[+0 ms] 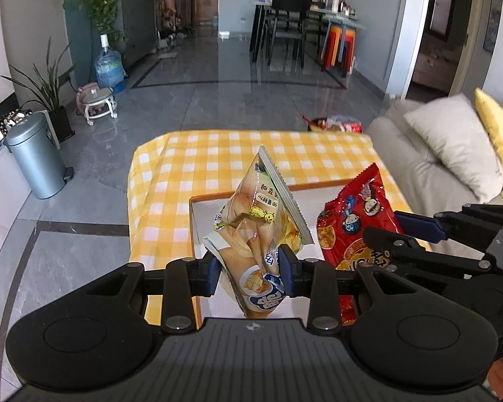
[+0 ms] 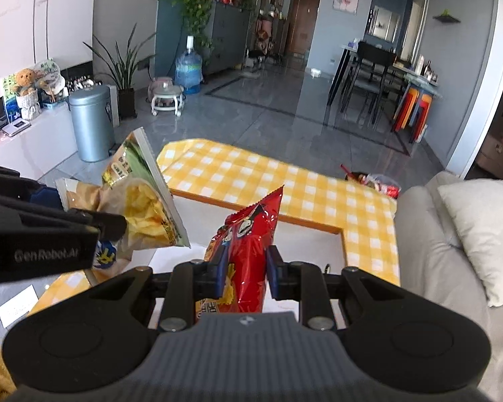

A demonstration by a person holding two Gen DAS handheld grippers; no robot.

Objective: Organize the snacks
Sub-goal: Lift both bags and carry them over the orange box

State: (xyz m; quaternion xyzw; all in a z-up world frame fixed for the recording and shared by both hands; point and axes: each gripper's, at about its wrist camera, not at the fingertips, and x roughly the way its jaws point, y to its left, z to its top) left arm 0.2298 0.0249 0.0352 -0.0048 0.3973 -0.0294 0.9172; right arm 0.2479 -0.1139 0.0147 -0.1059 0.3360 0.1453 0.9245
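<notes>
We see a grey tiled floor with a bin at 9 o'clock, a dining set at 12 and a sofa at 3. The tabletop wears a yellow check cloth. A white tray with an orange rim sits on it, under both bags. Our left gripper has its jaws pinching the chips; our right gripper has its jaws pinching the red bag. Both bags hang above the tray, near each other. At 1 o'clock past the far table edge lies a snack pile. Only the right wrist view shows a teddy on a side shelf.
</notes>
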